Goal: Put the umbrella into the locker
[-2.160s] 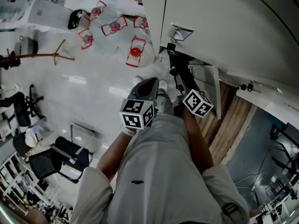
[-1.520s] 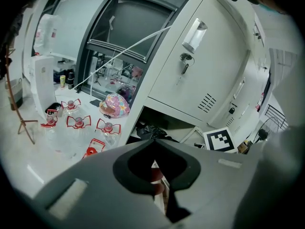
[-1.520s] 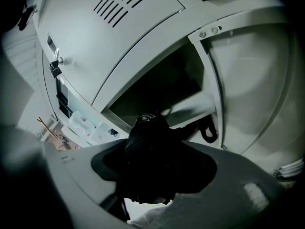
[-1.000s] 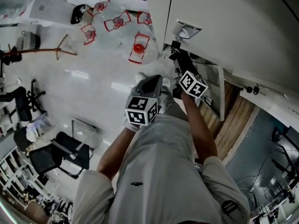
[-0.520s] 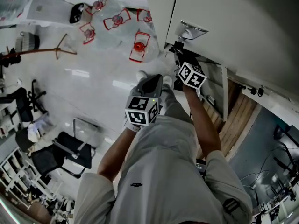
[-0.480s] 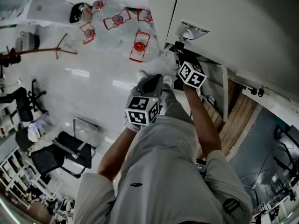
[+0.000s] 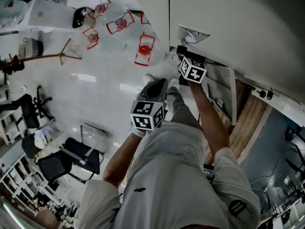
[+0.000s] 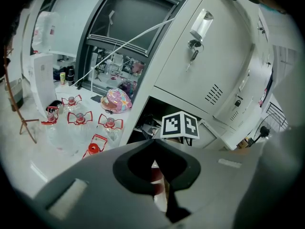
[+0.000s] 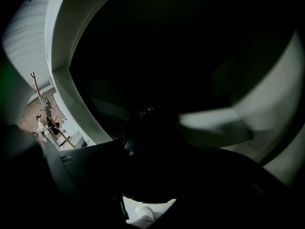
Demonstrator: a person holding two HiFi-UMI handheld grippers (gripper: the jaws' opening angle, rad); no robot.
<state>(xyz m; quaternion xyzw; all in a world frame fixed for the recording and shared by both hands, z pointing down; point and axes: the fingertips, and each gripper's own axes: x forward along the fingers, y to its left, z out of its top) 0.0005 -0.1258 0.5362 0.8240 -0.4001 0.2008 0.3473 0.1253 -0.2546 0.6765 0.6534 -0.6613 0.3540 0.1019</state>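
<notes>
Right gripper [image 7: 183, 61] has pushed toward 12 o'clock into the locker [image 7: 224, 18], pinching the dark umbrella [image 9: 143, 128]; left gripper [image 7: 153, 88] pressed together, empty.

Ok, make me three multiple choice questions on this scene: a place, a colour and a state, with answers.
1. Where does the right gripper, a dark umbrella between its jaws, reach?
A over a chair
B into the locker
C onto a desk
2. Handle colour of the water bottles on the floor?
A blue
B green
C red
3. The lower locker door is:
A shut
B swung open
C taken off
Answers: 1 B, the locker's frame rings its view; 2 C, red handles show; 3 B, it stands swung outward.
</notes>
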